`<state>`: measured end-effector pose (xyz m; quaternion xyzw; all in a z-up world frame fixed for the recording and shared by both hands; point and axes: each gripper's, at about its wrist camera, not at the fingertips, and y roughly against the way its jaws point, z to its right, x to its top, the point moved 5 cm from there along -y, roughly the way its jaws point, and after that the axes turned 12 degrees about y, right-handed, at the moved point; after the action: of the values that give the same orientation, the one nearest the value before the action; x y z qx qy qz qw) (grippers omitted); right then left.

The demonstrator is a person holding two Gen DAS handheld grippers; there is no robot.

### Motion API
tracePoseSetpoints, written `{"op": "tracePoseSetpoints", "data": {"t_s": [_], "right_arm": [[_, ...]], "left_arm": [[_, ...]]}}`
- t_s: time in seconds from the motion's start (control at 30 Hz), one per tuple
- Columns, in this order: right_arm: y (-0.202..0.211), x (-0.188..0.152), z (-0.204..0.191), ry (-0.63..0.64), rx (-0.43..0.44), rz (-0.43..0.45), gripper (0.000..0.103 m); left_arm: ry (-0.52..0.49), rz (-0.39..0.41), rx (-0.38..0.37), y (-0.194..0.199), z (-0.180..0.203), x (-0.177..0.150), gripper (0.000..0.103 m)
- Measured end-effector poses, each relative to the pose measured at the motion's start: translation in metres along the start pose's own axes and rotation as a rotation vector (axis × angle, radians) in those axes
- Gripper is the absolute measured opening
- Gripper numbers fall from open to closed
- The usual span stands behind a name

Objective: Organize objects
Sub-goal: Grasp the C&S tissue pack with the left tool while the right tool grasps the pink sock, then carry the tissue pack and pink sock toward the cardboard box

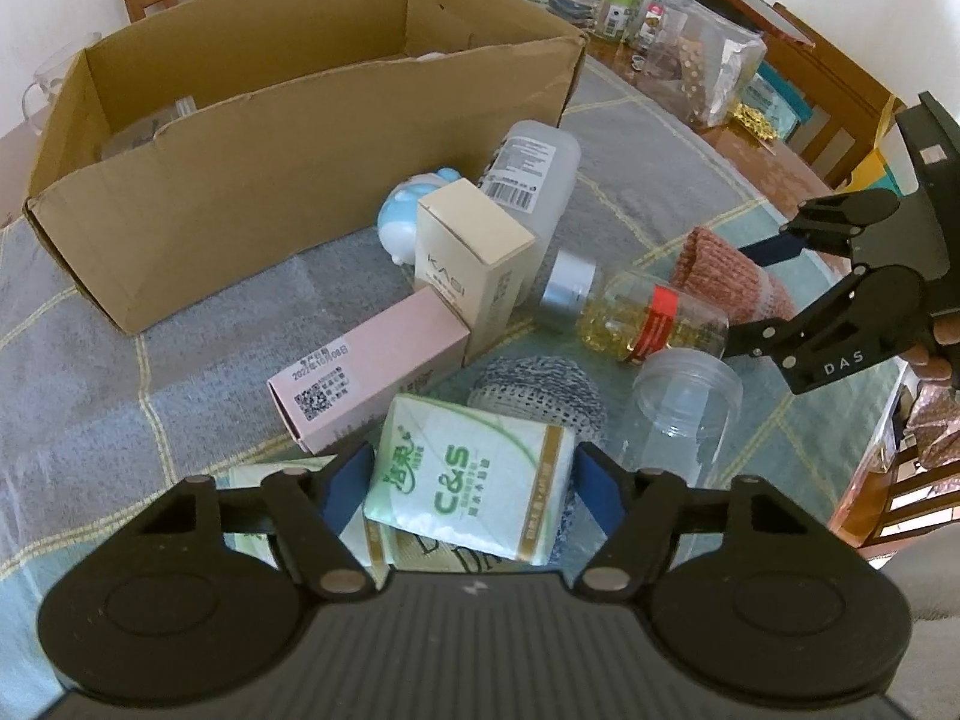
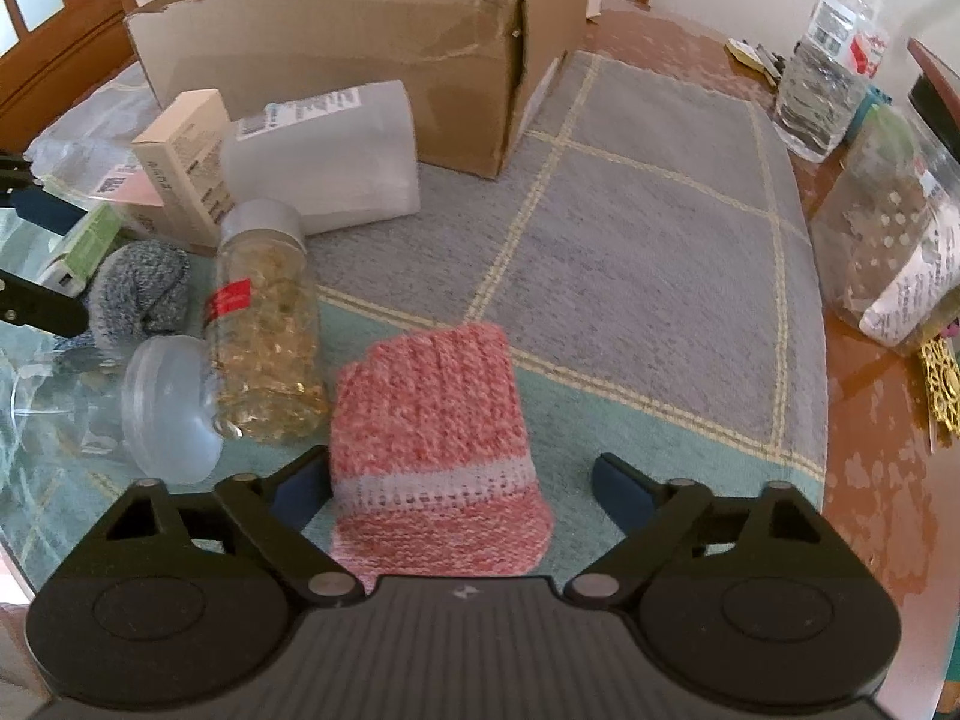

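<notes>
While tissue pack (image 1: 474, 483) sits between left hand-held gripper (image 1: 474, 489) jaws

One carton (image 1: 252, 138). Two small boxes: cream (image 1: 474, 258), pink (image 1: 366, 366). Two tissue packs (image 1: 474, 486). Two knits: pink (image 2: 432, 450), grey (image 2: 138, 294). One capsule bottle (image 2: 264, 324). One frosted bottle (image 2: 336, 156). One clear jar (image 1: 684, 408). One blue toy (image 1: 408, 210).

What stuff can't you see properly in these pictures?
- Inside of the brown cardboard box: left wrist view, its front wall hides the bottom.
- Pink knitted cloth: right wrist view, near end hidden under the gripper body.
- Green-and-white tissue pack: left wrist view, lower edge hidden likewise.
</notes>
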<state>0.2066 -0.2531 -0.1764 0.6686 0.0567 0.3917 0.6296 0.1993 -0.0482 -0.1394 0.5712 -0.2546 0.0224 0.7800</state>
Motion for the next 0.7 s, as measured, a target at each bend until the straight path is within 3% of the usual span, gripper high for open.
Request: {"op": "tracePoseSetpoints", "data": {"t_s": [0.13,0.33,0.7], "right_arm": [[0.004,0.005,-0.005,0.019,0.026,0.003,0.07],[0.014,0.002,-0.012,0.02,0.037,0.003,0.068],[0.039,0.022,0.01,-0.028,0.04,0.045,0.067]], "left_arm": [[0.011,0.001,-0.002,0.002,0.0,0.0,0.068],[0.015,0.0,0.011,0.007,0.002,0.001,0.067],[0.0,0.009,-0.005,0.042,0.01,0.018,0.067]]}}
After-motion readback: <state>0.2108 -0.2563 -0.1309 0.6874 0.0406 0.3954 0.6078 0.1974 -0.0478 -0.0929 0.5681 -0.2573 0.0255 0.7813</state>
